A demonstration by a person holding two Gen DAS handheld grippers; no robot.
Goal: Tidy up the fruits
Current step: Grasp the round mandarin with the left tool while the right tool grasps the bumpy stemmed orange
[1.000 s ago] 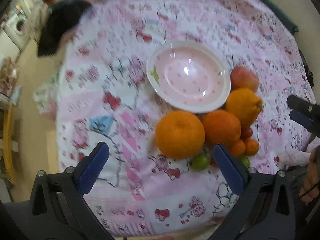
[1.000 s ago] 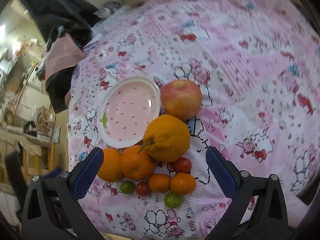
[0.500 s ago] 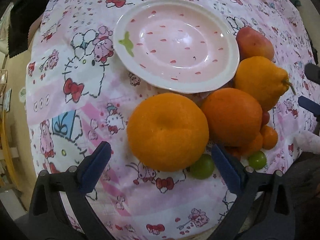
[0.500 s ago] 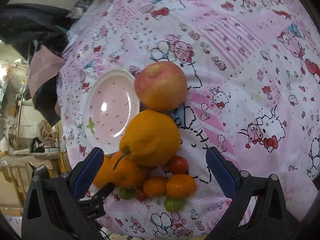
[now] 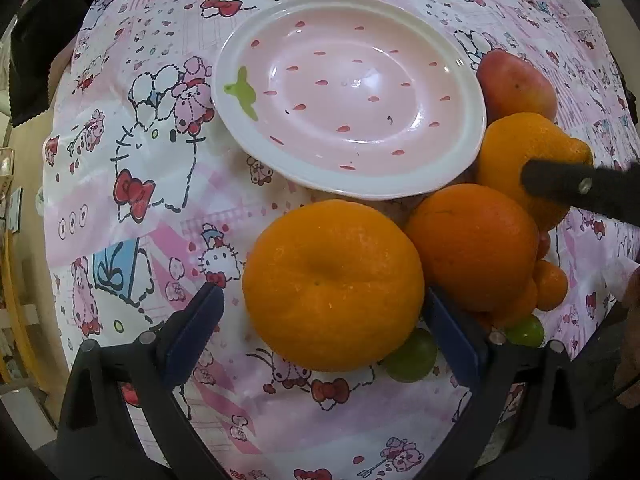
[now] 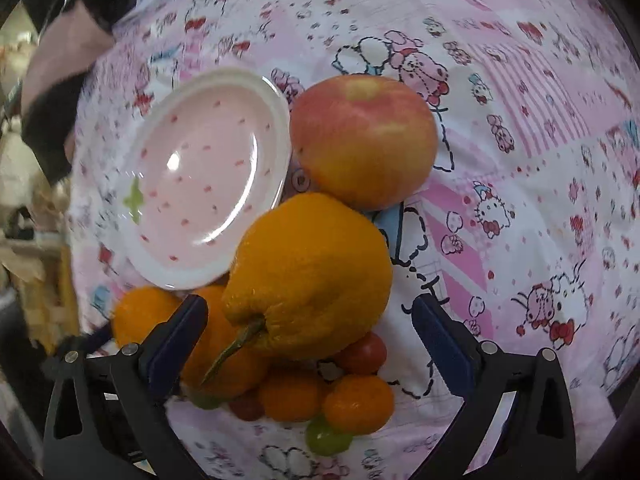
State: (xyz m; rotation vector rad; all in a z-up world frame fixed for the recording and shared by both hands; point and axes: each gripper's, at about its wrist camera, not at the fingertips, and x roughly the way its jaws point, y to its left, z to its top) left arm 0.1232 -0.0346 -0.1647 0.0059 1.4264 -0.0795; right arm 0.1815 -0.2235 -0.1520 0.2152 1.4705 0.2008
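Note:
An empty pink strawberry-print plate (image 5: 460,172) (image 6: 256,80) sits on the table. Fruit is piled beside it. My left gripper (image 5: 320,312) is open, its jaws on either side of a large orange (image 5: 332,284) without touching. A second orange (image 5: 472,244) lies right of it. My right gripper (image 6: 310,320) is open around a bumpy stemmed orange (image 6: 316,272) (image 5: 516,148); one of its fingers (image 5: 560,184) shows in the left wrist view. A red apple (image 6: 364,140) (image 5: 516,84) lies beyond. Small oranges (image 6: 358,404), cherry tomatoes (image 6: 364,352) and green fruits (image 6: 326,436) (image 5: 412,356) lie nearest.
A pink Hello Kitty tablecloth (image 5: 152,184) (image 6: 520,160) covers the round table. Dark and pink clothing (image 6: 60,68) hangs at the far left edge. The floor and furniture show beyond the table's left edge (image 5: 16,220).
Both grippers have moved down and forward towards the fruit pile. The left now straddles the large orange and the right straddles the stemmed orange. Both stay open.

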